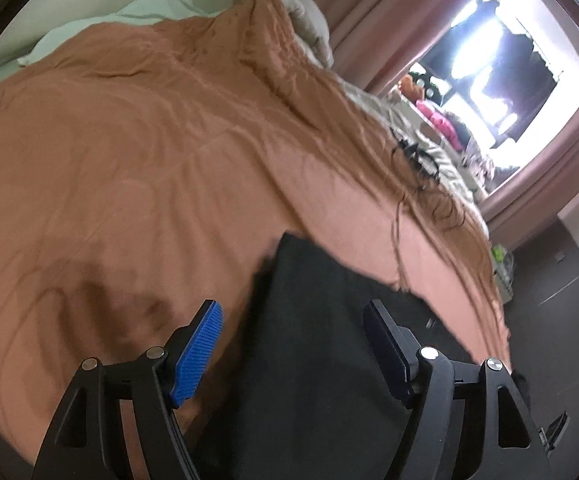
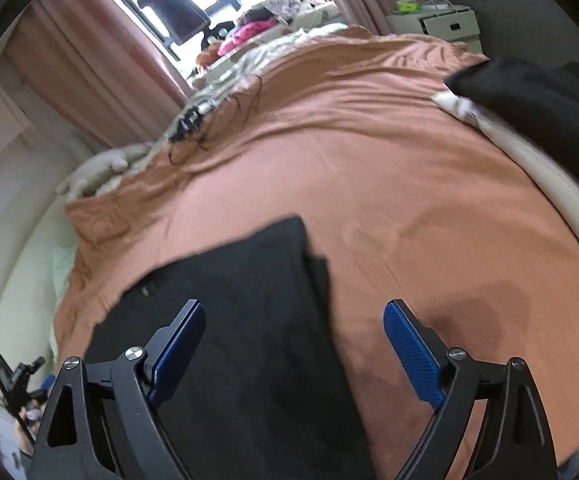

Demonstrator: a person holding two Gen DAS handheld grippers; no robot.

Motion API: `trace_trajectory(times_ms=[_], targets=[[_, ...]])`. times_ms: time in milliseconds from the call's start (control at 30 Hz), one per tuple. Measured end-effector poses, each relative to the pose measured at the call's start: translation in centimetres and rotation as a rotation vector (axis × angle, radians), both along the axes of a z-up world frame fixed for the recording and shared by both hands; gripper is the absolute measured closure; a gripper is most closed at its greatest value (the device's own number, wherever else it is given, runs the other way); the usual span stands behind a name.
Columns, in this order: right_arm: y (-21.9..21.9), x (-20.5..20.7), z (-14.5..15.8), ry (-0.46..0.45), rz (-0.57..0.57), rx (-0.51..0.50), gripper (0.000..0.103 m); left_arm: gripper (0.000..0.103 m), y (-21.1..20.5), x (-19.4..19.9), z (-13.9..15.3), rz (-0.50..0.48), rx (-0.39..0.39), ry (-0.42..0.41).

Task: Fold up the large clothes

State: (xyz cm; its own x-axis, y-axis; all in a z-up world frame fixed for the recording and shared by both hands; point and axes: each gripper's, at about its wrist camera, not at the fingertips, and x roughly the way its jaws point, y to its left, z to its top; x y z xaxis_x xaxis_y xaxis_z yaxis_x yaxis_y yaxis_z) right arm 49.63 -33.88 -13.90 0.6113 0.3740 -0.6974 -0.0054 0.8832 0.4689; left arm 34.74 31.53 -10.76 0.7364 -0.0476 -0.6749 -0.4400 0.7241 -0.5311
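Both claws, left claw [image 1: 293, 318] and right claw [image 2: 295, 320], hang released and empty just above the folded black garment [image 2: 245, 320] on the orange bedspread [image 2: 369, 168].

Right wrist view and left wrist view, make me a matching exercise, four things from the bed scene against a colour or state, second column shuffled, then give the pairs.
Column one:
1. bedspread
2. folded garment
3. left gripper
4. curtain

Column two:
A. black, lying flat on the bed
B. dusty pink, hanging beside the window
C. orange-brown, wrinkled
D. fingers apart, nothing pinched between them

Pairs: 1-C, 2-A, 3-D, 4-B
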Motion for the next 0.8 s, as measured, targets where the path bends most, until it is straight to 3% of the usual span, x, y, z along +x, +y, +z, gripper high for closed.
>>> trace_trajectory(times_ms=[133, 200, 300, 367, 433, 500, 567, 600, 633, 700, 800], targets=[[0.1, -1.7, -2.0, 0.062, 0.028, -0.025, 0.026, 0.030, -0.3, -2.4, -1.7, -0.023, -0.006, 0.046], [0.2, -2.4, -2.8, 0.084, 0.031, -0.030, 0.028, 0.037, -0.7, -3.4, -3.0, -0.034, -0.009, 0.078], [0.7, -3.3, -3.7, 0.101, 0.046, -0.030, 0.028, 0.040, -1.2, -4.4, -4.4, -0.055, -0.007, 0.111], [1.2, -3.7, -4.2, 0.106, 0.056, -0.043, 0.033, 0.042, -1.5, -4.8, -5.2, -0.065, -0.003, 0.127], [1.6, -3.9, -4.5, 0.116, 0.069, -0.042, 0.058, 0.051, -1.8, -4.9, -6.1, -0.088, -0.024, 0.138], [1.8, -4.0, -4.7, 0.112, 0.076, -0.048, 0.067, 0.067, -2.1, -4.8, -6.8, -0.098, -0.030, 0.151], [1.9, -4.0, -4.6, 0.099, 0.078, -0.050, 0.075, 0.076, -2.3, -4.8, -7.5, -0.104, -0.041, 0.157], [1.9, -4.0, -4.6, 0.091, 0.084, -0.039, 0.090, 0.081, -2.5, -4.8, -7.5, -0.105, -0.040, 0.158], [1.9, -4.1, -4.5, 0.084, 0.085, -0.029, 0.097, 0.085, -2.6, -4.8, -7.6, -0.104, -0.034, 0.157], [1.8, -4.3, -4.2, 0.068, 0.071, -0.033, 0.099, 0.094, -2.6, -4.4, -7.4, -0.103, -0.031, 0.155], [1.4, -4.7, -3.9, 0.056, 0.060, -0.026, 0.101, 0.097, -2.7, -4.0, -7.1, -0.091, -0.028, 0.153]])
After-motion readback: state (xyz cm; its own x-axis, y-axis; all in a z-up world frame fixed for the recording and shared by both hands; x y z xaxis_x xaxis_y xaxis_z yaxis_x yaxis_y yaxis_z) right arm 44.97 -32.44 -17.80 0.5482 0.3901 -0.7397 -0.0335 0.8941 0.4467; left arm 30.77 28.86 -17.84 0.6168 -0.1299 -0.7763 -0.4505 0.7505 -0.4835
